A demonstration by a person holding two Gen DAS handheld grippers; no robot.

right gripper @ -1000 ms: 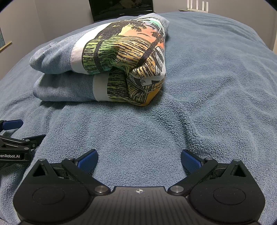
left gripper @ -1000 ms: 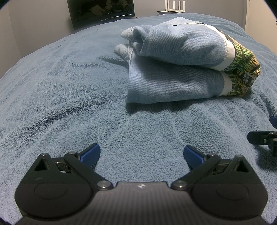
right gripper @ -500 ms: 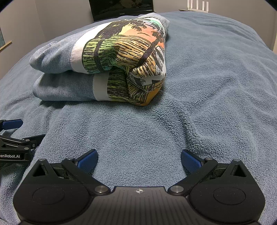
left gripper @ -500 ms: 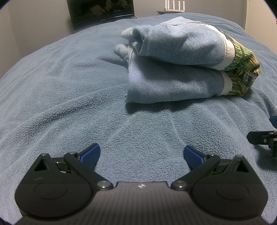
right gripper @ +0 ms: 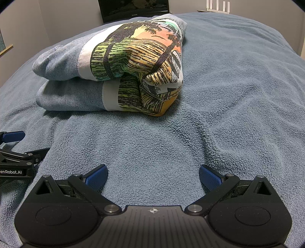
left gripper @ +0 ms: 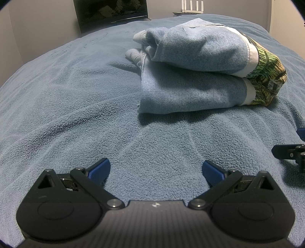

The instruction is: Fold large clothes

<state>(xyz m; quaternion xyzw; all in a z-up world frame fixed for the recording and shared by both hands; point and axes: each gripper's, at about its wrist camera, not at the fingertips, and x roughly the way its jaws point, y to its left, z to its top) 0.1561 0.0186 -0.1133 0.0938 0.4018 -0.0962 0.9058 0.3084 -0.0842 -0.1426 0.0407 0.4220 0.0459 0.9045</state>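
A folded garment (left gripper: 192, 76) lies in a thick bundle on the blue fleece blanket (left gripper: 66, 95); it is light blue cloth with a white band and a colourful striped print at one end (right gripper: 144, 72). My left gripper (left gripper: 156, 170) rests low on the blanket in front of the bundle, open and empty. My right gripper (right gripper: 153, 174) rests likewise on the near side of the printed end, open with nothing between its blue pads. Each gripper shows at the edge of the other's view: the right gripper (left gripper: 289, 150), the left gripper (right gripper: 17, 150).
The blanket (right gripper: 238, 85) covers a wide bed with soft ripples. A dark screen (left gripper: 112, 13) stands against the wall beyond the far edge, and a white router with antennas (left gripper: 191, 7) sits to its right. Walls close in on both sides.
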